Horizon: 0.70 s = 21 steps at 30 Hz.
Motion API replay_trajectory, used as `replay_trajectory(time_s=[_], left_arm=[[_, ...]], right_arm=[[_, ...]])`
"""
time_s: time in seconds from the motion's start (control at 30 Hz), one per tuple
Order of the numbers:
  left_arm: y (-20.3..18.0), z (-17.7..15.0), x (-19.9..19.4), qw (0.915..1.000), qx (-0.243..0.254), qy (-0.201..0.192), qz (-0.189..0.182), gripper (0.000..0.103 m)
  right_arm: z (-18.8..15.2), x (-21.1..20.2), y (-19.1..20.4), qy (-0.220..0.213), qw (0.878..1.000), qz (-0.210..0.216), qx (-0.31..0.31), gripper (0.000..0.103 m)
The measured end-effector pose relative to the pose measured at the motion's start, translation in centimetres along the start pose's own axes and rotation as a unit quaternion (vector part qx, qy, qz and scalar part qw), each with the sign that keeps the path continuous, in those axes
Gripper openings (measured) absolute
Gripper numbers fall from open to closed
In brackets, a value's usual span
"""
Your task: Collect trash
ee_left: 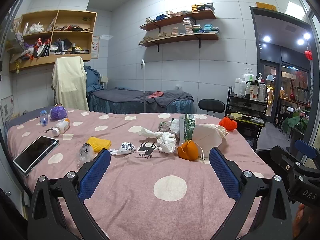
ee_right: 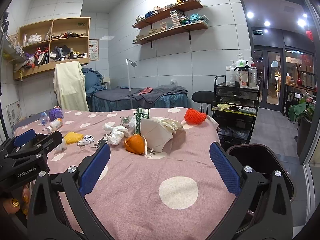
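Crowding orange peel (ee_left: 188,150), white mask (ee_left: 208,138), green carton (ee_left: 188,127), crumpled tissue (ee_left: 167,142)

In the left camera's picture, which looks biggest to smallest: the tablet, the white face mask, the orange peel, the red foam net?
1. Tablet, though it lies nearest the camera, which flatters it.
2. White face mask.
3. Orange peel and red foam net look about alike; the net lies farther off, so I won't rank them.

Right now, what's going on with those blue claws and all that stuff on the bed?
A person holds a claw in each hand to collect trash. The left claw and right claw both hover open and empty over the pink spotted cover. Orange peel, a white mask and crumpled tissue lie untouched.
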<state>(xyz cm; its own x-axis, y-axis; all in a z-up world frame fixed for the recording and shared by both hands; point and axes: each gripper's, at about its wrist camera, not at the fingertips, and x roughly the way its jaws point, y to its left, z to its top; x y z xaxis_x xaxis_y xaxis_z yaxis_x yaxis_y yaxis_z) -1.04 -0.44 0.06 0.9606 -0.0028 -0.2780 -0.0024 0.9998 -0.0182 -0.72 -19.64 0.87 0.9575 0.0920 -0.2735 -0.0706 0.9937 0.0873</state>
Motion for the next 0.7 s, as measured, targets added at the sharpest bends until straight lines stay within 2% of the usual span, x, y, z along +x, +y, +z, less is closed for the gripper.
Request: replay_trajectory(time_s=[0.7], left_arm=[[0.08,-0.11,0.07,1.0000,-0.001,0.002,-0.001,0.097]], right_arm=[[0.17,0.18,0.15,0.011,1.000,0.006,0.002,0.098]])
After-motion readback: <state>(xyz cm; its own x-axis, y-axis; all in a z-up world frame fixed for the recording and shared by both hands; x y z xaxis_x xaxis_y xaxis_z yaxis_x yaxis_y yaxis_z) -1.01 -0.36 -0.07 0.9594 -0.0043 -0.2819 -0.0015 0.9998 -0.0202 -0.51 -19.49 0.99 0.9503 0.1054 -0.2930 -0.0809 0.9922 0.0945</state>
